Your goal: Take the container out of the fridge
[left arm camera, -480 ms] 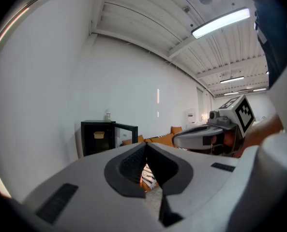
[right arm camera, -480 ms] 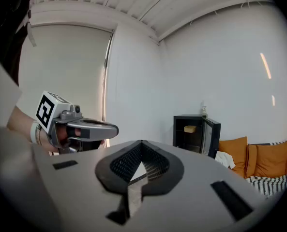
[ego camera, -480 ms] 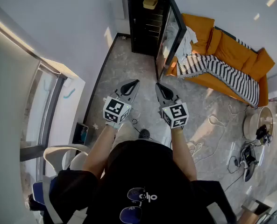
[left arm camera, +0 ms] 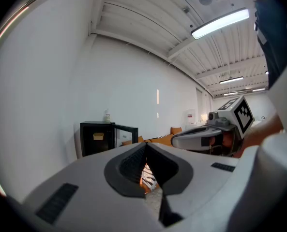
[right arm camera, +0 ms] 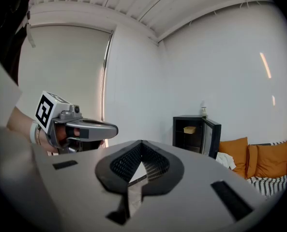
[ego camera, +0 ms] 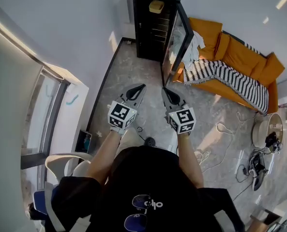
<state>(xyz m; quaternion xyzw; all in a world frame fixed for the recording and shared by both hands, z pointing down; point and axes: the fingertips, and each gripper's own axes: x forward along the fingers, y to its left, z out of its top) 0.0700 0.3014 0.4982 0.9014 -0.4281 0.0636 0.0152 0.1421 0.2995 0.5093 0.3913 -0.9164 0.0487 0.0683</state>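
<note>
Well, from the head view we see the left tongs (ego camera: 140, 86) and the right tongs (ego camera: 165, 90) held out side by side above the grey floor (ego camera: 133, 66), apart from each other, each with its tips drawn together on nothing. Both point toward the black fridge (ego camera: 150, 30), which stands well apart from them against the white wall. Its door (ego camera: 178, 40) hangs open toward the orange sofa (ego camera: 237, 57), where a striped blanket (ego camera: 230, 76) lies. The container (ego camera: 156, 5) sits on the fridge's top shelf: a small, low, pale yellow box.

From the left gripper view we look along the left tongs (left arm camera: 145, 145). The jaws are clenched, meeting at the tip, with only floor and blanket showing through the slit behind it. Nothing is between them. The fridge (left arm camera: 87, 146) stands far off to the left, and the container (left arm camera: 98, 136) is a yellow spot high inside it. The right tongs (left arm camera: 201, 138) float at the right.

From the right gripper view, the right tongs (right arm camera: 141, 142) are likewise clenched and empty. The fridge (right arm camera: 179, 140) stands beyond them to the right, door open, with the container (right arm camera: 189, 129) on its upper shelf. The left tongs (right arm camera: 92, 128) show at the left.
</note>
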